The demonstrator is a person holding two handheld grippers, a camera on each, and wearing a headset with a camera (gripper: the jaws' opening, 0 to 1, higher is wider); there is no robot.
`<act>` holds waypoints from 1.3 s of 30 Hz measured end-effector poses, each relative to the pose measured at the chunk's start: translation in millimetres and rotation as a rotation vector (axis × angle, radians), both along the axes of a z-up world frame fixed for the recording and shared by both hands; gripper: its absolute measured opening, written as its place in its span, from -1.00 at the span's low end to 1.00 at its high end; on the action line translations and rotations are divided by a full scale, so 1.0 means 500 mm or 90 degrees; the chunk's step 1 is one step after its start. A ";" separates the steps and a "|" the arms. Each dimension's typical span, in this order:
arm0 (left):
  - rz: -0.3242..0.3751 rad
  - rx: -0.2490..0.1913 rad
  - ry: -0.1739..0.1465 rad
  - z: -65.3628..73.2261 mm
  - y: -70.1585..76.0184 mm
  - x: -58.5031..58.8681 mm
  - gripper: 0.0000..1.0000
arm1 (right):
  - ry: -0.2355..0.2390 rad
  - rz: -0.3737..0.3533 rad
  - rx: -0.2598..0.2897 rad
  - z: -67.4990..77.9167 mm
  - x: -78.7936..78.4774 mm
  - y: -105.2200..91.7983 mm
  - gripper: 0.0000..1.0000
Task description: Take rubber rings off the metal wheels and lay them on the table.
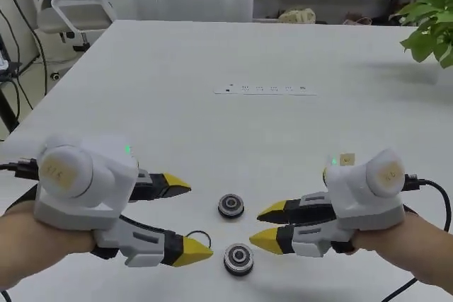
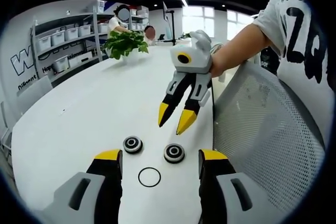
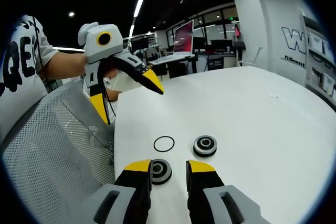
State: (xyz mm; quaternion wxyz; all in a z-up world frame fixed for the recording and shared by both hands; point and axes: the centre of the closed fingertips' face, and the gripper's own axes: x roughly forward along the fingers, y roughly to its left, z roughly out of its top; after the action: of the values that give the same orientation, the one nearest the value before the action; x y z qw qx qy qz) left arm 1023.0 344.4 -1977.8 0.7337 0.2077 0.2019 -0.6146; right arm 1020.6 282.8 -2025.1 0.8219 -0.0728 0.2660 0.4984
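Note:
Two small metal wheels [image 1: 231,205] [image 1: 238,259] with dark rims lie flat on the white table [image 1: 212,68] near its front edge. One thin black rubber ring [image 1: 199,237] lies loose on the table to their left. My left gripper [image 1: 185,217] is open wide, and the ring [image 2: 149,177] rests between its jaws without touching them. From the right, my right gripper [image 1: 258,225] points at the wheels, open by a narrow gap and holding nothing. In the right gripper view one wheel [image 3: 159,170] sits just behind its left jaw, the other wheel [image 3: 205,146] farther off, beside the ring [image 3: 164,143].
A flush socket strip [image 1: 265,90] is set in the table's middle. A green plant [image 1: 428,26] stands at the far right. A grey mesh chair back [image 2: 262,129] presses against the near table edge. Chairs and shelves stand beyond the far edge.

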 end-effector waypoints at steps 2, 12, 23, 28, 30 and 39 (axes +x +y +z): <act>-0.002 0.001 0.002 -0.002 -0.003 0.000 0.13 | -0.001 0.002 -0.002 -0.002 -0.002 0.000 -0.54; -0.014 0.008 0.007 -0.014 -0.017 -0.001 0.12 | 0.001 0.007 -0.004 -0.009 -0.006 0.001 -0.51; -0.031 0.019 0.017 -0.034 -0.034 -0.006 0.09 | 0.008 0.013 -0.013 -0.025 -0.013 -0.002 -0.46; -0.037 0.025 0.023 -0.047 -0.042 -0.007 0.07 | 0.012 0.016 -0.017 -0.035 -0.014 -0.003 -0.44; -0.038 0.029 0.019 -0.051 -0.044 -0.007 0.08 | 0.014 0.018 -0.019 -0.039 -0.016 -0.002 -0.43; -0.048 0.040 0.027 -0.070 -0.056 -0.008 0.03 | 0.021 0.032 -0.032 -0.056 -0.027 0.001 -0.40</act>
State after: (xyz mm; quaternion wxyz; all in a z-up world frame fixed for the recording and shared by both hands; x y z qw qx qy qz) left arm 1018.9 316.3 -2012.9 0.6984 0.2253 0.2289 -0.6397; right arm 1007.1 283.2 -2053.0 0.8024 -0.0917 0.2902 0.5134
